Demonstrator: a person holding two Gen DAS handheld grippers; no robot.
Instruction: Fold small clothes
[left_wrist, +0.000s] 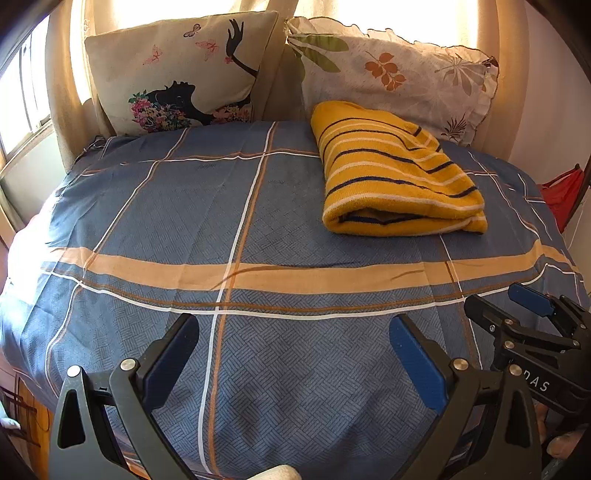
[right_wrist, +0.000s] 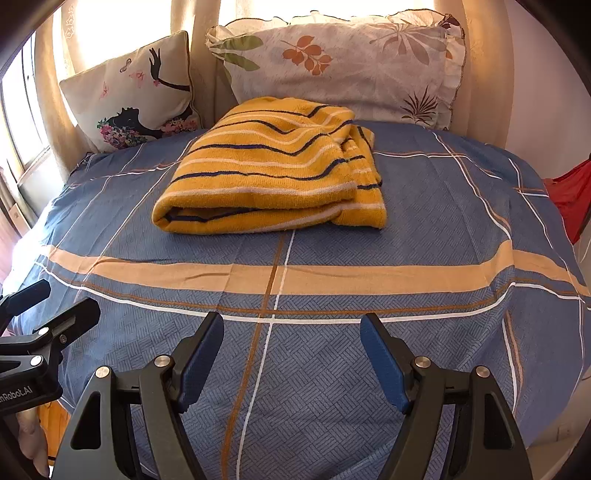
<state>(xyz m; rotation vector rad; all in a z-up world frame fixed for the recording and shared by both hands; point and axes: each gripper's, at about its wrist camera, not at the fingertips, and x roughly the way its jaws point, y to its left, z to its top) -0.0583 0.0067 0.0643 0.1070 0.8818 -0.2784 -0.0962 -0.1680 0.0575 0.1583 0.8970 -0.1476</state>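
yellow striped top (right_wrist: 273, 168) looks folded already, parked up near the pillows (right_wrist: 332, 62) at the bed's (right_wrist: 424, 221) head edge – both left gripper (left_wrist: 295, 354) and right gripper (right_wrist: 291, 354) hang spread apart, empty, over the foot edge

The folded garment (right_wrist: 271, 173) is mustard yellow with thin navy and white stripes. The bedsheet (left_wrist: 295, 369) is blue with a woven-look print, crossed by a broad tan band and thin white and brown lines. One cushion (left_wrist: 177, 74) is cream with a black silhouette, pink butterflies and flowers; the pillow (left_wrist: 399, 74) is white with orange, green and brown leaves
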